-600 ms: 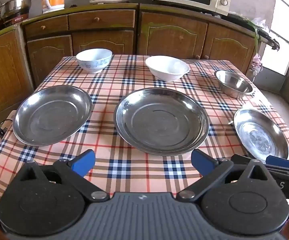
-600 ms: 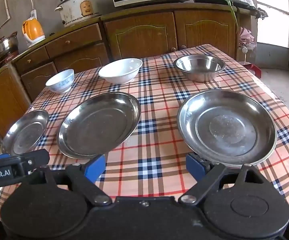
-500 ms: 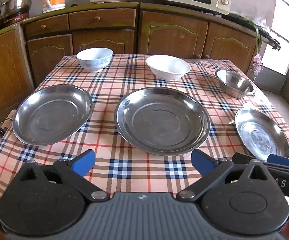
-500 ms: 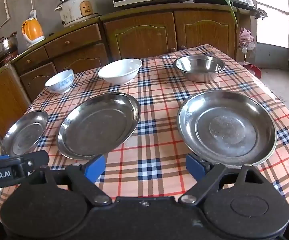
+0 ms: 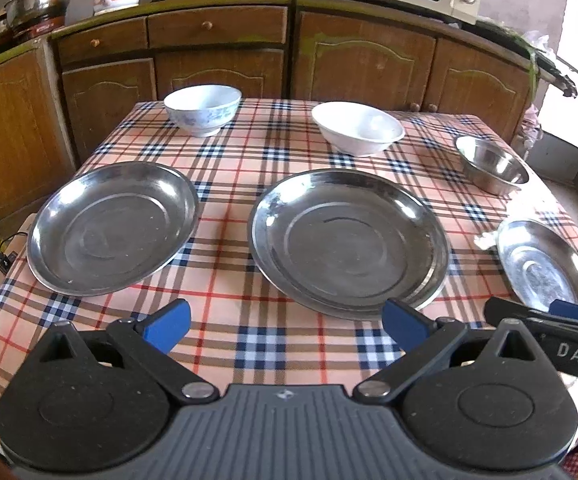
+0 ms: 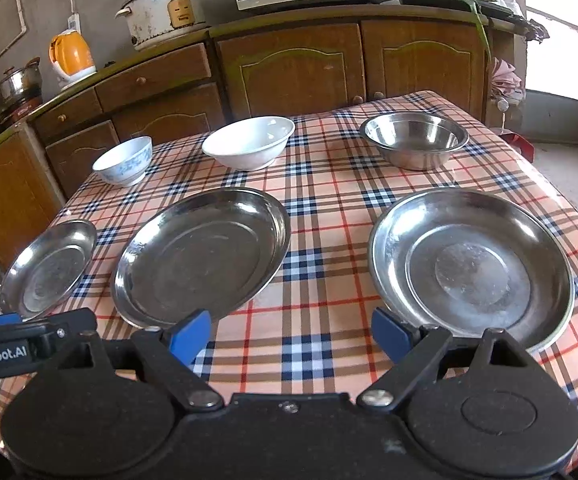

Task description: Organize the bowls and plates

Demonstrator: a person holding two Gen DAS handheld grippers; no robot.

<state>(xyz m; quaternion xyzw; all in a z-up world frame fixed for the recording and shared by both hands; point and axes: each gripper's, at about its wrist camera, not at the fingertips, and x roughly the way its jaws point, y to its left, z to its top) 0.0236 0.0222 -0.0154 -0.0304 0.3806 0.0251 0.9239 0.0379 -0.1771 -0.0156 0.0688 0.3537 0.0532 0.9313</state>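
Left tongs [image 5: 285,326] and right tongs [image 6: 291,330]: both spread wide, empty, held low at near edge of counter [image 6: 321,184], prob. staged for a first grasp; nothing stacked yet. Checked cloth covers counter. Largest first: three steel plates in front row, well apart, so each rim is open to a side pinch. Centre plate [image 5: 349,240] lies w/ its near rim touching the right finger of left tongs in the view; left plate [image 5: 113,226]; right plate [image 6: 471,268] just ahead of right tongs. Back row, bowls: steel bowl [image 6: 415,140], white bowl [image 6: 249,142], small blue-patterned bowl [image 6: 123,160]. All upright, likely grouped by type for nesting.
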